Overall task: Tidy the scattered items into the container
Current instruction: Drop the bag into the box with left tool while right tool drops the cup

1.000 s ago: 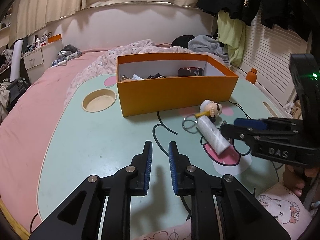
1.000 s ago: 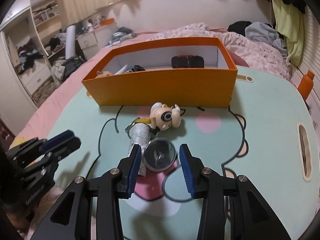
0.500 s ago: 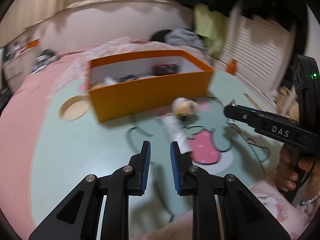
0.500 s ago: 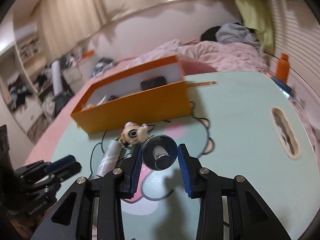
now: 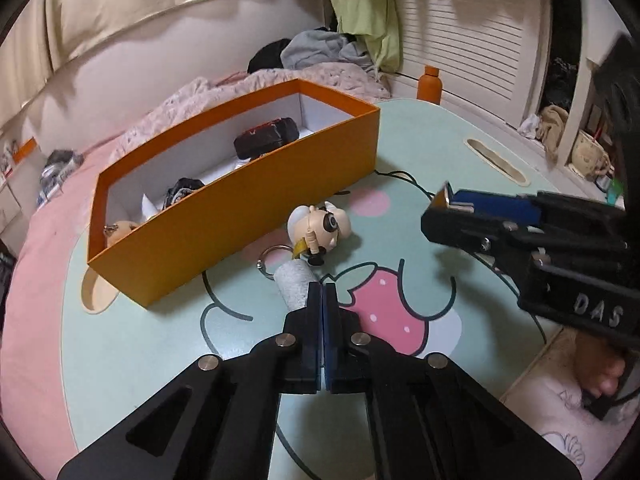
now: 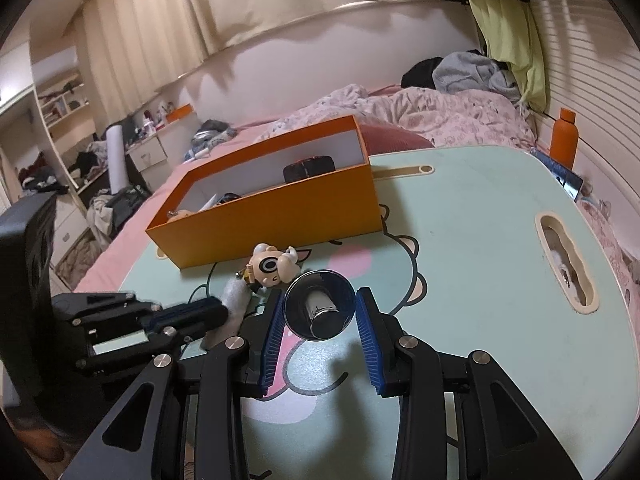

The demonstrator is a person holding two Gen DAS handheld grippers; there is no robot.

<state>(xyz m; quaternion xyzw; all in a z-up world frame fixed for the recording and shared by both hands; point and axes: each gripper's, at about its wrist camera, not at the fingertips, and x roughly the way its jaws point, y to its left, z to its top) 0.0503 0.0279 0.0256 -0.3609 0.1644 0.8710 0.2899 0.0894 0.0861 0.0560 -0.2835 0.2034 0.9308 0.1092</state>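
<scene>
The right gripper [image 6: 318,316] has its 2 fingers [image 6: 271,330] clamped on a shiny metal cup [image 6: 319,310], held off the mint-green surface [image 6: 472,248] in the lower middle of the right wrist frame. The orange box [image 6: 280,216], the container, sits just beyond it toward the upper left, already holding a dark case [image 6: 308,168] and some smaller bits. The left gripper [image 5: 322,300] is clenched on nothing, its fingers pressed flat together at the centre of the left wrist frame, their tips just over a grey-white roll [image 5: 294,286]. A toy figure keychain [image 5: 320,228] lies just beyond the roll, near the box's front wall. To do this step well, I'd carry the cup high enough to clear the near wall, hold it over a bare patch of the white floor of the box rather than above the case, and let go only when it is low inside, since a round metal cup looks apt to roll or clatter. The left fingers would need to spread before they could take the roll.
</scene>
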